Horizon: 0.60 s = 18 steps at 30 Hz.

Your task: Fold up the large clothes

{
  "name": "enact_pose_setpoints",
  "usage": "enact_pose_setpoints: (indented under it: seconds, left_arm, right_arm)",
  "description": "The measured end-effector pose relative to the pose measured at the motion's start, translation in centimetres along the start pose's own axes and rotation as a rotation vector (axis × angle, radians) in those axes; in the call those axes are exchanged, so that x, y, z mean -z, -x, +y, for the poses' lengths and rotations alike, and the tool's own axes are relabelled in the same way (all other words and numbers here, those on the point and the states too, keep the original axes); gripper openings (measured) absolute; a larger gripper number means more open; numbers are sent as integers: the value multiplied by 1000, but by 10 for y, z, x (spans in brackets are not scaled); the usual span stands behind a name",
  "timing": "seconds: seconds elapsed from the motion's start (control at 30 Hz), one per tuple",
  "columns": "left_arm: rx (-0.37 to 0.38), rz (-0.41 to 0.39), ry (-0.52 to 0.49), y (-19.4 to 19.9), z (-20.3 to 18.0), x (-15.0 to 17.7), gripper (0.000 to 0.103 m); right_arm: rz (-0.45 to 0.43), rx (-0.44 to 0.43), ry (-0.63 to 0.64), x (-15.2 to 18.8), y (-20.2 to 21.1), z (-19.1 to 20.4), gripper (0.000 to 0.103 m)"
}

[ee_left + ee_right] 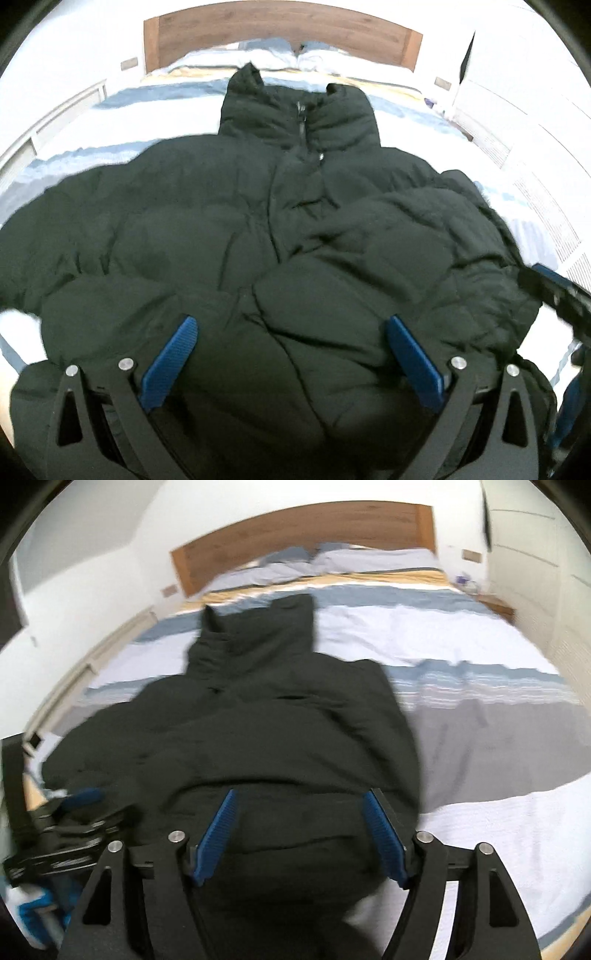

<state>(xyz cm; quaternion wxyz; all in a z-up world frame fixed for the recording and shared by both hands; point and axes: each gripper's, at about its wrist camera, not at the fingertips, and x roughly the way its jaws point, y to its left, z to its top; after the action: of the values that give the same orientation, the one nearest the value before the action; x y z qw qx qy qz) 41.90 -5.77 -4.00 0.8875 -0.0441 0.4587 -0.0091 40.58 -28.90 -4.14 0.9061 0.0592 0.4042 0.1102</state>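
Left gripper (291,354), right gripper (301,836): black frames, ribbed blue pads, silver pivot screws

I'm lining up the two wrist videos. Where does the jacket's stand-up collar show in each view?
Left wrist: the collar sits upper centre, zip facing the camera, at the far end of the black puffer jacket.
Right wrist: the collar sits upper left of centre, above the jacket body.
Shared landmark: the wooden headboard behind the collar in both.

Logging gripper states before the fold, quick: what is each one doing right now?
Left gripper: open, holding nothing, over the black jacket.
Right gripper: open, holding nothing, over the same jacket.
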Motion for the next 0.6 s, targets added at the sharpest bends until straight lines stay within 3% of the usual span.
enact_pose_setpoints:
  seconds: [0.07,0.2,0.4,0.6]
  left_arm:
    - [-6,32,-12,-8,0,6,103]
    - [10,20,-30,1,0,12,103]
    - [34,-26,-11,35,6,25,103]
    - [3,-89,-30,87,12,44,103]
  right_arm:
    - [40,-5,20,9,-13,11,77]
    - [118,17,5,32,-30,8,77]
    - [124,44,-17,45,-9,8,77]
    - [118,56,-32,69,31,18,77]
